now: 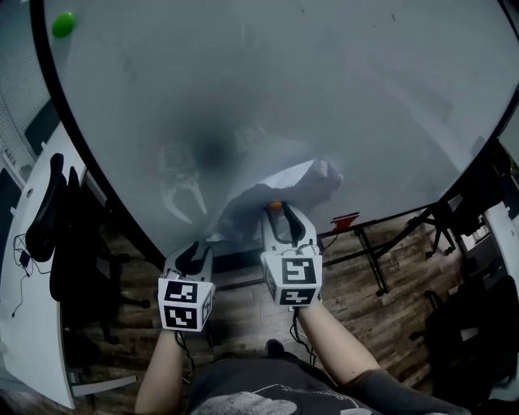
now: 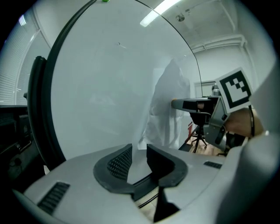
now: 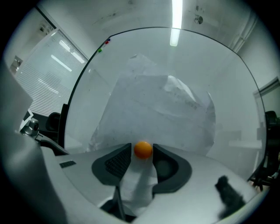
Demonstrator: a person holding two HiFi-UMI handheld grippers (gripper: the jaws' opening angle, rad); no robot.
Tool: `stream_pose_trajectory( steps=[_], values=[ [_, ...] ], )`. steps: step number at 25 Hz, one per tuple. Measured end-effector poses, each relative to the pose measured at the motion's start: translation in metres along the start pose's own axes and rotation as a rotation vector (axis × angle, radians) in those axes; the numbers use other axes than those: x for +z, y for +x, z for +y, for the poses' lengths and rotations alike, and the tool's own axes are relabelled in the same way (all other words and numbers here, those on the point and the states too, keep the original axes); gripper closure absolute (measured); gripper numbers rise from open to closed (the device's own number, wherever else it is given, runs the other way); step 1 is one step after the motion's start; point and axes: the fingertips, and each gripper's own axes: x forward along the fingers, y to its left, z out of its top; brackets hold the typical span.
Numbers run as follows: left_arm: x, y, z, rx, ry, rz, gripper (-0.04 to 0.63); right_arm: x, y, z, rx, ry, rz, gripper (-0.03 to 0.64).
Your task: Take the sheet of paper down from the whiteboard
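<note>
A crumpled white sheet of paper (image 1: 284, 188) bulges off the big whiteboard (image 1: 284, 81) near its lower edge. In the right gripper view the paper (image 3: 153, 109) fills the middle. An orange magnet (image 3: 143, 149) sits on it right at my right gripper's (image 3: 143, 154) tips, whose jaws stand apart beside it. In the head view that gripper (image 1: 280, 212) points at the orange magnet (image 1: 276, 206). My left gripper (image 1: 197, 253) is lower left at the sheet's bottom corner. In the left gripper view the paper (image 2: 168, 109) runs down between the narrow jaws of the left gripper (image 2: 139, 157).
A green magnet (image 1: 63, 24) sticks to the board's top left, and a dark smudge (image 1: 212, 152) marks its middle. A black office chair (image 1: 65, 235) and a white desk (image 1: 32, 324) stand at left. The board's stand legs (image 1: 373, 259) cross the wooden floor at right.
</note>
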Motion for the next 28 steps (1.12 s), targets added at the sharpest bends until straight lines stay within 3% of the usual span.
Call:
stream_pose_trajectory(
  steps=[8, 14, 23, 28],
  values=[
    [0.002, 0.009, -0.005, -0.024, 0.024, -0.002, 0.494, 0.009, 0.000, -0.005, -0.114, -0.060, -0.040, 0.482],
    [0.002, 0.019, -0.013, -0.051, 0.034, 0.006, 0.494, 0.008, 0.001, -0.005, -0.104, -0.053, -0.038, 0.485],
    [0.006, 0.024, -0.008, 0.008, 0.017, -0.005, 0.494, 0.008, 0.001, -0.004, -0.094, -0.066, -0.055, 0.483],
    [0.001, 0.028, -0.013, -0.004, 0.028, 0.025, 0.494, 0.000, 0.000, -0.005, -0.086, -0.048, -0.027, 0.483]
  ],
)
